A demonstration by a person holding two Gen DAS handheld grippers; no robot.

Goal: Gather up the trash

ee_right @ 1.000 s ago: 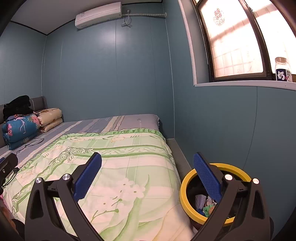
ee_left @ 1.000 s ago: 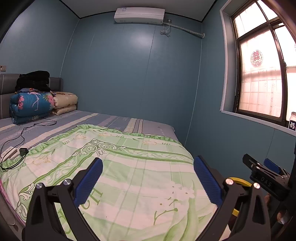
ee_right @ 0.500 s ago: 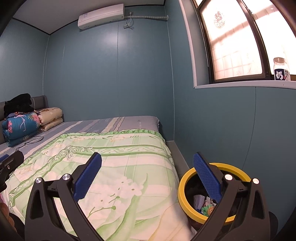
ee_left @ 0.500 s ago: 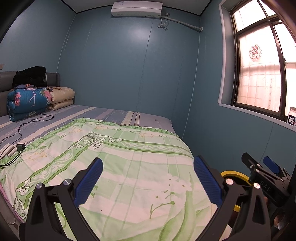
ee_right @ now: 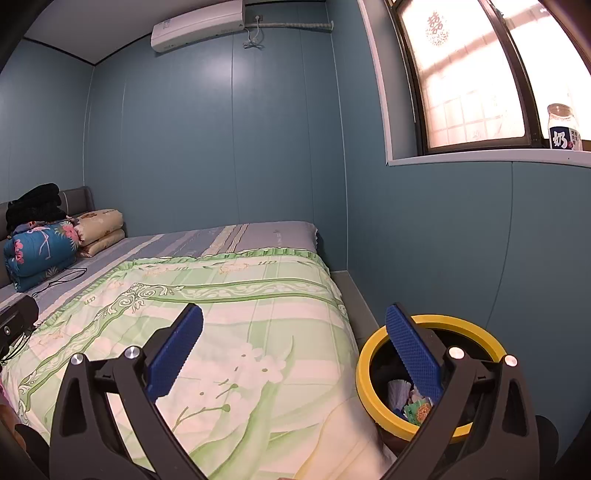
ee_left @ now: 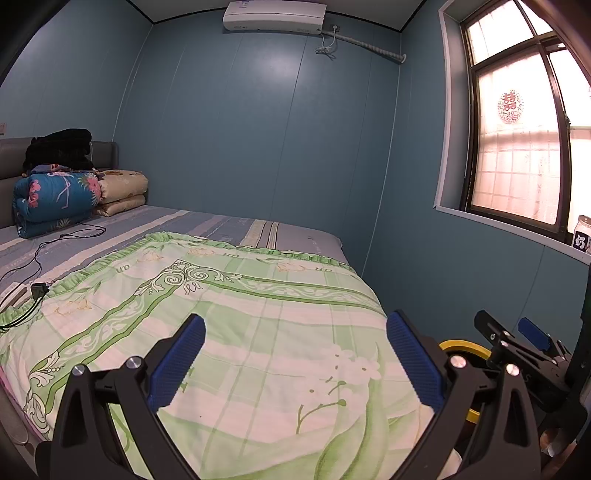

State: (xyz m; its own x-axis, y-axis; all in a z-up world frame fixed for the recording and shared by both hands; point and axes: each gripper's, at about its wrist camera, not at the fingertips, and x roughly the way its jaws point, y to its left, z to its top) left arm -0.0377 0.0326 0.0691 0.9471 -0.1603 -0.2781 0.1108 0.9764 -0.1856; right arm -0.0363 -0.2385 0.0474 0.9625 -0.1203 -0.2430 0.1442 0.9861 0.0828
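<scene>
**Two empty grippers over the bed, trash in the yellow-rimmed bin**

Both tools hang above the near end of the bed (ee_left: 229,236), pointing along it toward the blue back wall. The left gripper (ee_left: 295,360) has its blue-padded jaws spread wide apart with nothing between them; below it lies only the green floral quilt (ee_left: 258,332). The right gripper (ee_right: 293,350) is likewise spread wide and holds nothing, its right finger crossing in front of the trash bin (ee_right: 373,354).

That bin, with its yellow rim, stands on the floor just beside the bed's right edge, between the mattress and the wall under the window (ee_right: 469,74). Inside it lies trash (ee_right: 413,404): pale crumpled paper and a green wrapper.

At the bed's far left corner sit folded blankets (ee_left: 55,199) against the headboard, and a black cable (ee_left: 48,247) trails along the left edge. A labelled jar (ee_right: 563,127) stands on the windowsill, and an air conditioner (ee_left: 275,16) is mounted high on the back wall.
</scene>
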